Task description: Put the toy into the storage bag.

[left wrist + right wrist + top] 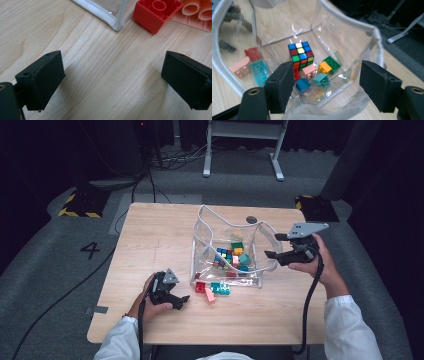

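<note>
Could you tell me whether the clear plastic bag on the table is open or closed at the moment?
Open. The clear bag's white-edged mouth gapes wide, showing the puzzle cube and bricks inside.

Pink brick (200, 15) cut off by frame edge
</note>
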`<state>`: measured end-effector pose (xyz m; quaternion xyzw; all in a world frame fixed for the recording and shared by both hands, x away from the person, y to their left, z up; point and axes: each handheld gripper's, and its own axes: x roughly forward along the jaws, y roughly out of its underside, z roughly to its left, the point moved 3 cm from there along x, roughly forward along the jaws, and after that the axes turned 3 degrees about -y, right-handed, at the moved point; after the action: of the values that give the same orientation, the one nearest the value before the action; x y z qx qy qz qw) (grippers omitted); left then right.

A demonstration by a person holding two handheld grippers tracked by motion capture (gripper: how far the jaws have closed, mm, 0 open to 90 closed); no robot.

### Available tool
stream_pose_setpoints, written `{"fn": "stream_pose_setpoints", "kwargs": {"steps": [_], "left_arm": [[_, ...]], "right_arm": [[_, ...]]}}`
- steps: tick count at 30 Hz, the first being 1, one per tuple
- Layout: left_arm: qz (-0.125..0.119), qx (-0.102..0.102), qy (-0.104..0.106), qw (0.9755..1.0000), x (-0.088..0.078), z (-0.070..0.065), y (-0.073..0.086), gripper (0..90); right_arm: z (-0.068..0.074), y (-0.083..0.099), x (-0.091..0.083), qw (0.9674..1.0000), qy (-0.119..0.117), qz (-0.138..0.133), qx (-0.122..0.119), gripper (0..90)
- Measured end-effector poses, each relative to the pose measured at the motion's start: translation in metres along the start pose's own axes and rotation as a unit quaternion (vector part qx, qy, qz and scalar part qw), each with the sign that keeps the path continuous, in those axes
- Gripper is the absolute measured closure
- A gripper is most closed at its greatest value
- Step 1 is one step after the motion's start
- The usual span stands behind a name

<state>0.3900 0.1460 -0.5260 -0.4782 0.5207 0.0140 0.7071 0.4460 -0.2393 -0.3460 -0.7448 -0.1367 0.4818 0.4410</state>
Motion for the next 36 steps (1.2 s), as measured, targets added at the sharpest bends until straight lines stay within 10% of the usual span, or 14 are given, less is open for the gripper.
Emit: {"fn": "stream_pose_setpoints", "kwargs": {"steps": [15,25,36], "left_arm": [[0.0,0.0,0.0,1.0,0.0,0.0,0.0,4.8],[0.0,0.001,-0.002,1.0,0.0,0.0,0.0,4.8],[0.001,-0.001,-0.001,1.0,0.0,0.0,0.0,4.9]], "right_arm": [[0.016,0.057,-0.035,0.9972,0.024,-0.065,0.027,26.8],[0.038,0.118,0.0,0.997,-0.005,-0.036,0.069,30.0],[0.081,0.134,0.048,0.995,-0.082,-0.011,0.057,39.1]]}}
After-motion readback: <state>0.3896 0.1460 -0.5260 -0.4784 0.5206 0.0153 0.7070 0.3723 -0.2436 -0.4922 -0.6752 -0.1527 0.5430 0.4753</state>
